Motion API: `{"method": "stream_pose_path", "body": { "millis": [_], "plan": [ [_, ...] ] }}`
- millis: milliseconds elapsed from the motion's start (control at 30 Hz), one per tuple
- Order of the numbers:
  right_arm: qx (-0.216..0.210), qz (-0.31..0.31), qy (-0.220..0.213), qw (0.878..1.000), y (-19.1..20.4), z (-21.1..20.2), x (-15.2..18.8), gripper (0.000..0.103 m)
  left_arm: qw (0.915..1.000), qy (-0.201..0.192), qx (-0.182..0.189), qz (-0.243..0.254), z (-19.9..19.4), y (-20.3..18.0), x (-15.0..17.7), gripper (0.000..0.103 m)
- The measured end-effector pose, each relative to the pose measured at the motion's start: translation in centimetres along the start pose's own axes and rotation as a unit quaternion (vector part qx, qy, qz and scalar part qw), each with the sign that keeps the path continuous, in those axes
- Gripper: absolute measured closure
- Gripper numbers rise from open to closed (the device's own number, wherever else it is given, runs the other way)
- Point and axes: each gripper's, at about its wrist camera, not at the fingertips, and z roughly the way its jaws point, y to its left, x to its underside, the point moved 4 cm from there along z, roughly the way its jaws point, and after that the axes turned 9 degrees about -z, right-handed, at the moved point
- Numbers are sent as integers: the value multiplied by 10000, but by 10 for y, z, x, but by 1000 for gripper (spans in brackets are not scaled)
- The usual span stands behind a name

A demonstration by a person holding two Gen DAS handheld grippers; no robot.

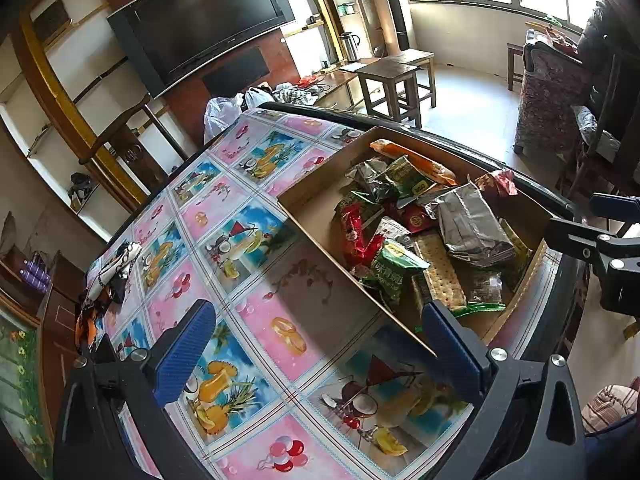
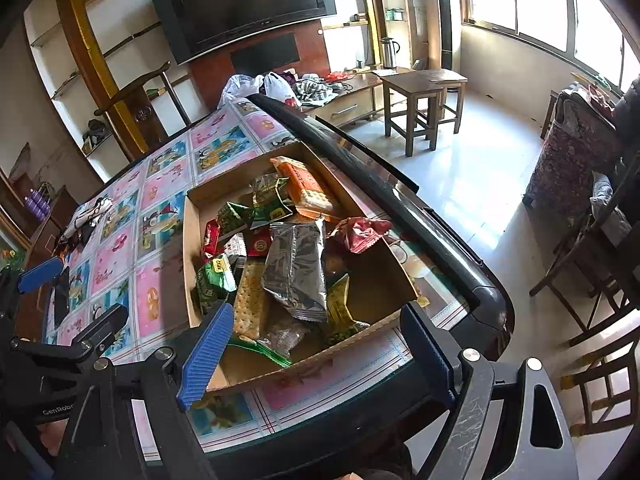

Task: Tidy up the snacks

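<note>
Snacks [image 2: 280, 264] sit heaped in the box [image 2: 372, 292] on the surface [image 2: 160, 280]. Right gripper [image 2: 316, 350] hangs wide open and empty at the near wall; left gripper [image 1: 320, 356] likewise, beside it. Best bet: take the top silver pack [image 2: 296, 272] first, cleanly.

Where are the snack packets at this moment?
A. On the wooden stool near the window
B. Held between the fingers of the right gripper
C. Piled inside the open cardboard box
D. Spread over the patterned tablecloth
C: the snack packets lie heaped inside the cardboard box on the table, and both grippers are open and hold nothing.
</note>
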Motion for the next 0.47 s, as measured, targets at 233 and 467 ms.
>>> {"method": "stream_pose_path", "body": {
  "millis": [233, 467],
  "plan": [
    [48, 50, 11, 10000, -6, -1, 1, 15, 10000, -15, 54, 55, 0, -6, -4, 1],
    [40, 62, -16, 10000, -10, -2, 0, 15, 9999, -104, 109, 79, -4, -9, -7, 1]
  ]
}}
